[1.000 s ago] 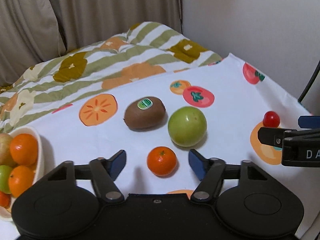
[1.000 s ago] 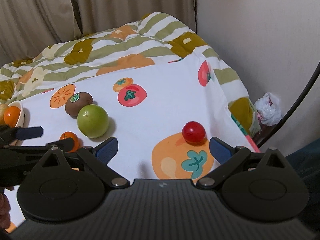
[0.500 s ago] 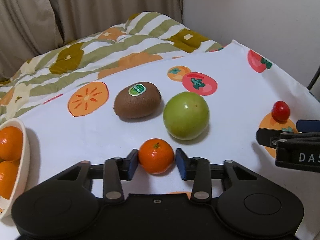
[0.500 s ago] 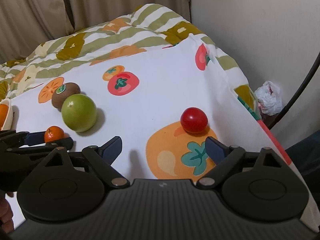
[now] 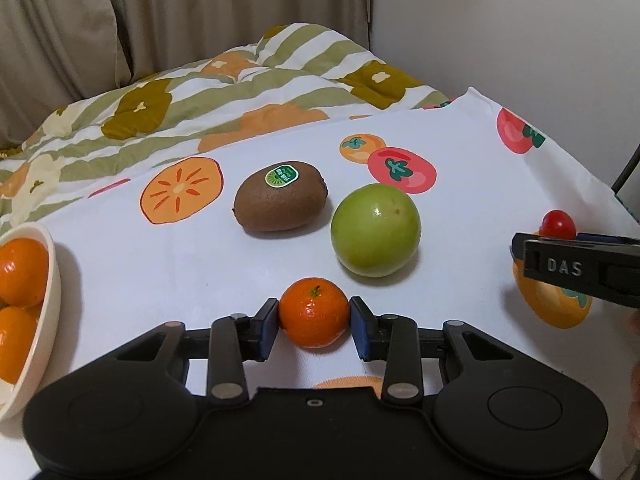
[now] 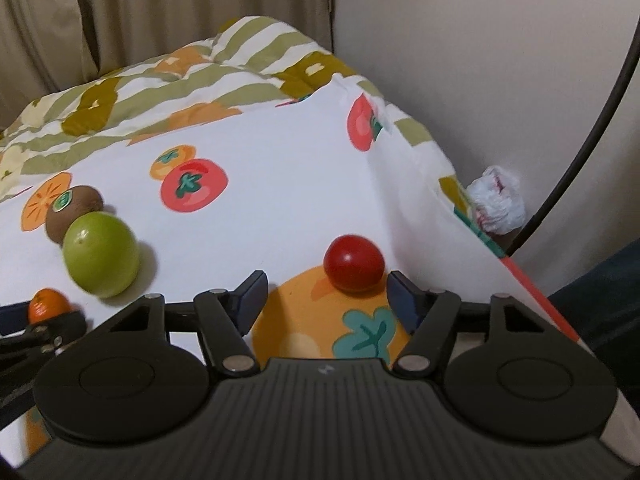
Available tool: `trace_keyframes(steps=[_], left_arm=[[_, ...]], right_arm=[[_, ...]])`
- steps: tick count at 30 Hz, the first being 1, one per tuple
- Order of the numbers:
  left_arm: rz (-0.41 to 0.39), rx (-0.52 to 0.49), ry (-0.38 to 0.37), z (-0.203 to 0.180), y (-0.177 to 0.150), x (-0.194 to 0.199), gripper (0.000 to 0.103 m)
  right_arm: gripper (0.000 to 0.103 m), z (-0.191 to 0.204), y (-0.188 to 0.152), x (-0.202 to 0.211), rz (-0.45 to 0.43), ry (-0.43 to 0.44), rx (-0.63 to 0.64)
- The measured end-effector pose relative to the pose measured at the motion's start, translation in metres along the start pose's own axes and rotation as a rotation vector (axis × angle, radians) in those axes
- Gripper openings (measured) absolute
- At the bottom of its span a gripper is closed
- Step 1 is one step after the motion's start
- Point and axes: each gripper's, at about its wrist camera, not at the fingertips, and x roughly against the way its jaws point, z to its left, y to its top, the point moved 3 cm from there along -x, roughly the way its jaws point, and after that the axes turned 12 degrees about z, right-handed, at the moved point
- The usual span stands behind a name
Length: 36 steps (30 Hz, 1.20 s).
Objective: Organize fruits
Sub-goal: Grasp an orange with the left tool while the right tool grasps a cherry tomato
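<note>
My left gripper (image 5: 314, 318) is shut on a small orange mandarin (image 5: 314, 312) that rests on the white fruit-print cloth (image 5: 160, 264). Behind it lie a green apple (image 5: 375, 230) and a brown kiwi (image 5: 280, 196) with a green sticker. A cream bowl (image 5: 50, 300) at the left edge holds several mandarins. My right gripper (image 6: 326, 292) is closing around a red cherry tomato (image 6: 354, 264). The tomato sits between the blue pads, nearer the right one, and neither pad presses on it. The same tomato (image 5: 558, 223) shows beyond the right gripper's finger in the left wrist view.
A striped, flowered quilt (image 5: 200, 96) lies heaped behind the cloth, with curtains beyond. The cloth's right edge (image 6: 460, 216) drops off beside the wall, where a crumpled white bag (image 6: 498, 200) and a dark curved cable (image 6: 592, 128) sit.
My left gripper's jaws closed onto the mandarin and have stayed on it. My right gripper came down towards the tomato and its jaws have narrowed around it.
</note>
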Motion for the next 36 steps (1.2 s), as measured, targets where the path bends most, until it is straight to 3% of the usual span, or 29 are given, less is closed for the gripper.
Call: trace_keyframes(steps=[11,15,25,36], left_arm=[[-0.020,0.037,-0.002,0.007,-0.006,0.012,0.041],[-0.027,0.044,0.004,0.010,-0.008,0.017,0.041],[-0.088,0.078,0.057,0.018,-0.011,0.043,0.041],[-0.162,0.164,0.118,0.038,-0.023,0.095,0.041]], right_arm=[[0.065,-0.002,0.009,-0.007,-0.025,-0.030,0.016],[0.050,-0.004,0.009,-0.009,-0.031,-0.053,0.039],[0.049,-0.010,0.010,0.000,-0.014,0.035,0.034],[0.049,0.010,0.019,0.050,-0.054,0.141,0.118]])
